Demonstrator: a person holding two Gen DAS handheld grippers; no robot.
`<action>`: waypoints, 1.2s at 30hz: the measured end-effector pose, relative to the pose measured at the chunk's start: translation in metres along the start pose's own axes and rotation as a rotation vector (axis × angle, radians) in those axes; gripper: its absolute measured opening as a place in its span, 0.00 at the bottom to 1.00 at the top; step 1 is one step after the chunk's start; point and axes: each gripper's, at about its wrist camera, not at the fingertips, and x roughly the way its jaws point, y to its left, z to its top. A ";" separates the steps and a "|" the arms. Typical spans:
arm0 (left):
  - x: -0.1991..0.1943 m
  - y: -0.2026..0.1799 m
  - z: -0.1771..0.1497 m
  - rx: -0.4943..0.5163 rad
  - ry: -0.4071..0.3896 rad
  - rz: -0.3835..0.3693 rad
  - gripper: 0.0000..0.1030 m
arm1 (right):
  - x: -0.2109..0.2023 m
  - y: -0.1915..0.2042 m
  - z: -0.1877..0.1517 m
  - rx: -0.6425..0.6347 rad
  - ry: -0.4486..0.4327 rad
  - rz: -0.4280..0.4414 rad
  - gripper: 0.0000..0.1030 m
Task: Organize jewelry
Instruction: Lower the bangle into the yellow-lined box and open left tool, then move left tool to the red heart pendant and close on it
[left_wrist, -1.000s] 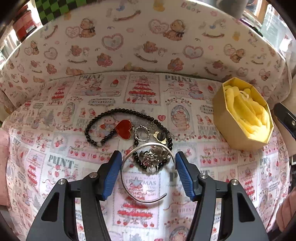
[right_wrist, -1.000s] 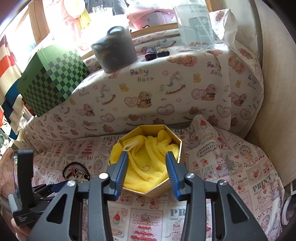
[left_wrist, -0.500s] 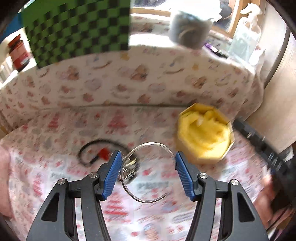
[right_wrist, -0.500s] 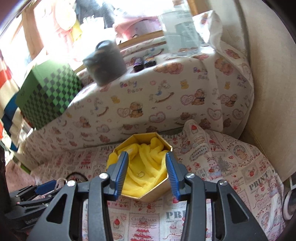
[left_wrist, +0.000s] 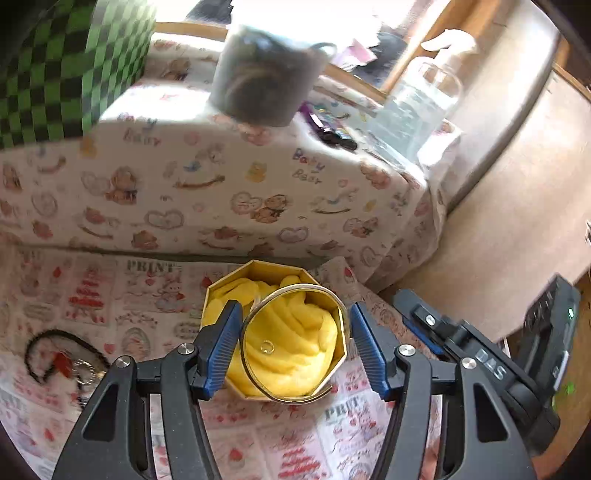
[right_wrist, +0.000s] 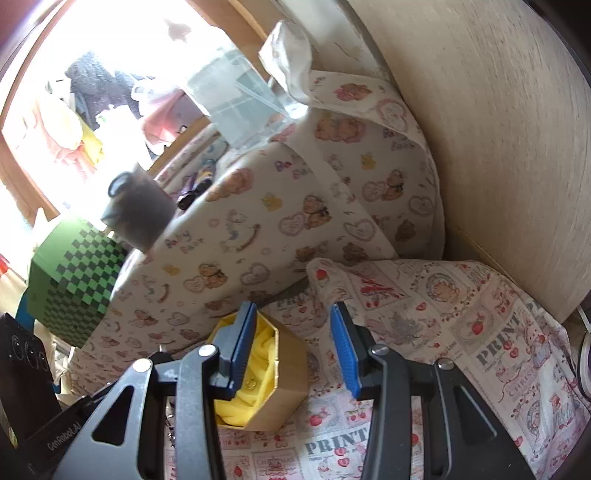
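Printed cloth with strawberries and "PRINT" panels (left_wrist: 147, 295) covers the bench; behind it a raised ledge draped in teddy-bear fabric (left_wrist: 221, 192) carries a dark mug (left_wrist: 266, 74) and a green checkered box (left_wrist: 66, 66).

Step in hand: transfer of the silver open bangle (left_wrist: 295, 343) to the gold octagonal box (left_wrist: 275, 271). Your left gripper (left_wrist: 295, 347) has the bangle spanned between its blue fingers (left_wrist: 225, 343), which stand roughly half open and bear on the bangle's two sides. In the left wrist view the bangle sits at lower centre of the frame, overlapping the box and its yellow cloth lining (left_wrist: 291, 343). A small ring (left_wrist: 266, 346) already lies on that lining. Whether the bangle is directly over the opening or short of it, I cannot tell from this angle.

Your right gripper (right_wrist: 291, 354) holds nothing; its fingers are partly open, with bare cloth between them and the box just at lower left of centre in its view.

Remaining jewelry: the black bead bracelet with red heart charm (left_wrist: 59, 358) lies at the lower left of the left wrist view, well apart from the box.

Judgement on the next move: lower the bangle until it rests on the lining, then spread the fingers to let go. Keep it flat, since a tilted bangle could catch the box rim.
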 end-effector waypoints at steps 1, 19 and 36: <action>0.007 0.006 0.000 -0.024 -0.002 -0.005 0.57 | 0.000 -0.002 0.000 0.003 0.001 0.005 0.38; -0.093 0.031 -0.020 0.235 -0.380 0.479 0.97 | -0.003 0.058 -0.031 -0.290 0.007 0.070 0.53; -0.121 0.119 -0.060 0.156 -0.381 0.471 0.99 | -0.004 0.078 -0.047 -0.398 -0.040 0.019 0.69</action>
